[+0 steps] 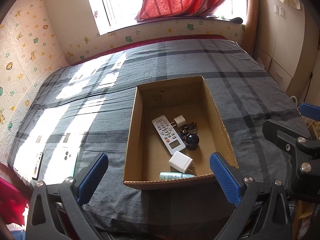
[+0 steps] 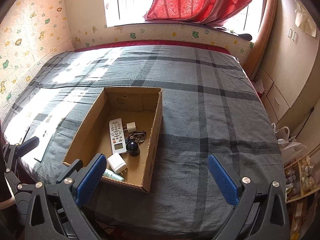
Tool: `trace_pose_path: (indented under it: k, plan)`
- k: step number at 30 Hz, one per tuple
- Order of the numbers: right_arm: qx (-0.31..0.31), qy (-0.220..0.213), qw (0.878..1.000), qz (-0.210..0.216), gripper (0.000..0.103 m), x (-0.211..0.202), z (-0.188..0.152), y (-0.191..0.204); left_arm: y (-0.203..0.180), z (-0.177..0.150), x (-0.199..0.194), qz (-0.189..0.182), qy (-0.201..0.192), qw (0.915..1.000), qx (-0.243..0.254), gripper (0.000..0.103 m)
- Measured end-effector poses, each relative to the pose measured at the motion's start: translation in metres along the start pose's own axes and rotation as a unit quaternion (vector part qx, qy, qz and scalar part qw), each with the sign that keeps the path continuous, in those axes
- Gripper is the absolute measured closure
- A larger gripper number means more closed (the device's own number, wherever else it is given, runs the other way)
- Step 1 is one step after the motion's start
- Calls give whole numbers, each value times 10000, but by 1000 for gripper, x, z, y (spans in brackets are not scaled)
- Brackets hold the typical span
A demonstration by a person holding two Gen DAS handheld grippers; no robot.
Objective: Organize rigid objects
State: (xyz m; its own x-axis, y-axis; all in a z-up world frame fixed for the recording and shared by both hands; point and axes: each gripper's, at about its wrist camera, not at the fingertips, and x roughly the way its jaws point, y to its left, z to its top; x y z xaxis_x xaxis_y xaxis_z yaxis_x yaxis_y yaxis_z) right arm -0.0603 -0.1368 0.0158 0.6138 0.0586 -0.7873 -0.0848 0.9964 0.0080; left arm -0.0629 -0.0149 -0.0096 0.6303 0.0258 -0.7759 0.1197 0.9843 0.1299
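Cardboard box (image 1: 218, 108) on bed (image 2: 200, 120) holds remote (image 1: 168, 135), two chargers, keys, tube. Your left gripper (image 1: 158, 177) and right gripper (image 2: 157, 177): fingers spread, empty.

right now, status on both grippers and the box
Left hand-held gripper open, empty. Right hand-held gripper open, empty. Cardboard box holds remote, two chargers, keyring, tube. Two phones on the bed, outside the box.

A bed (image 1: 180, 64) under a grey plaid cover (image 2: 210, 120) carries everything; an open cardboard box (image 1: 132, 120) sits directly on it, ahead of the left tongs and ahead-left of the right tongs. Left of the left tongs, near the bed's sunlit edge, a phone (image 1: 37, 166) lies flat; just beside it rests a pale flat slab (image 1: 69, 160), too washed out to identify.
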Motion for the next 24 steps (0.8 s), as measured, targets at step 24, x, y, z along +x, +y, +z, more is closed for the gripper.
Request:
trace_pose_path:
  k: [24]
  plan:
    - [70, -3, 10000, -46, 0, 0, -6, -1, -5, -4, -9, -29, -113, 9999, 87, 0]
